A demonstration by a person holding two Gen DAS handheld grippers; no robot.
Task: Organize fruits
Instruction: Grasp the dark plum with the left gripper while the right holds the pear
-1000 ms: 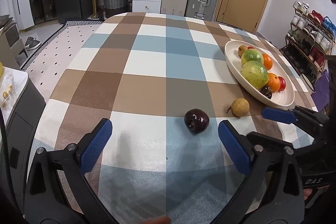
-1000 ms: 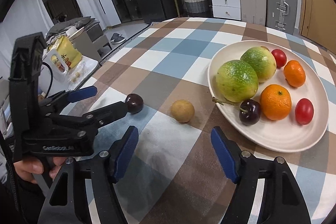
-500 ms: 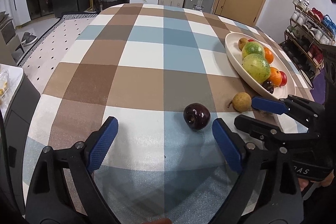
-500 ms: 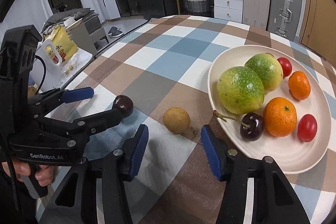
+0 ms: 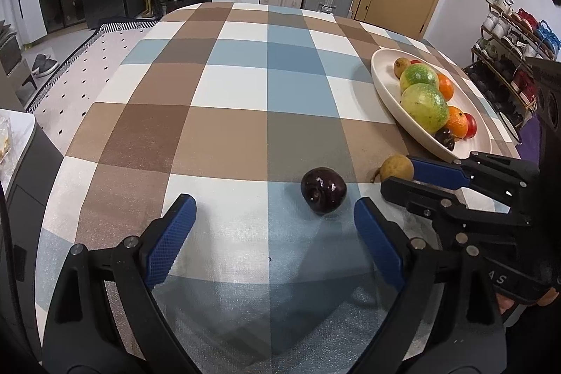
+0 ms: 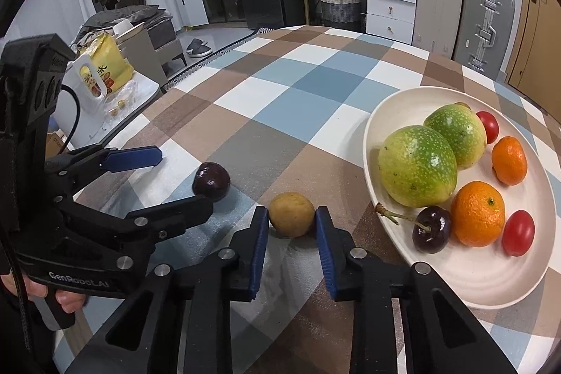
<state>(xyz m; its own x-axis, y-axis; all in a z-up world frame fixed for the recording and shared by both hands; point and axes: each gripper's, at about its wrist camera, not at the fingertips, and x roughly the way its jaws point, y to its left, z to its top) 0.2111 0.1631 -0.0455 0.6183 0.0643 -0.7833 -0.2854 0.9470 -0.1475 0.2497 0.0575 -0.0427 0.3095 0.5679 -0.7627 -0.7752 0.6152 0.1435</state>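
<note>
Right wrist view shows the right gripper (image 6: 292,221) low over the checked counter (image 6: 315,86), its blue fingers (image 6: 261,233) narrowed on either side of a small tan fruit (image 6: 291,214). The pads sit just beside the fruit's flanks; whether they already press on it is hard to tell from this angle, so the grip may not be complete. At 3 o'clock from that fruit lies a cream plate (image 6: 455,283) holding two green fruits (image 6: 417,165), two oranges (image 6: 477,213), two small red fruits (image 6: 518,232) and a dark cherry (image 6: 431,229) with its stem. At 10 o'clock from the tan fruit a dark purple fruit (image 6: 211,181) rests on the counter.

Left wrist view has the left gripper (image 5: 273,216) hovering with its fingers (image 5: 171,233) spread wide and holding nothing. The dark purple fruit (image 5: 323,190) lies at 1 o'clock from the gap's middle, nearer the right-hand finger. The tan fruit (image 5: 396,167) sits at 2 o'clock, with the plate (image 5: 385,93) beyond it.
</note>
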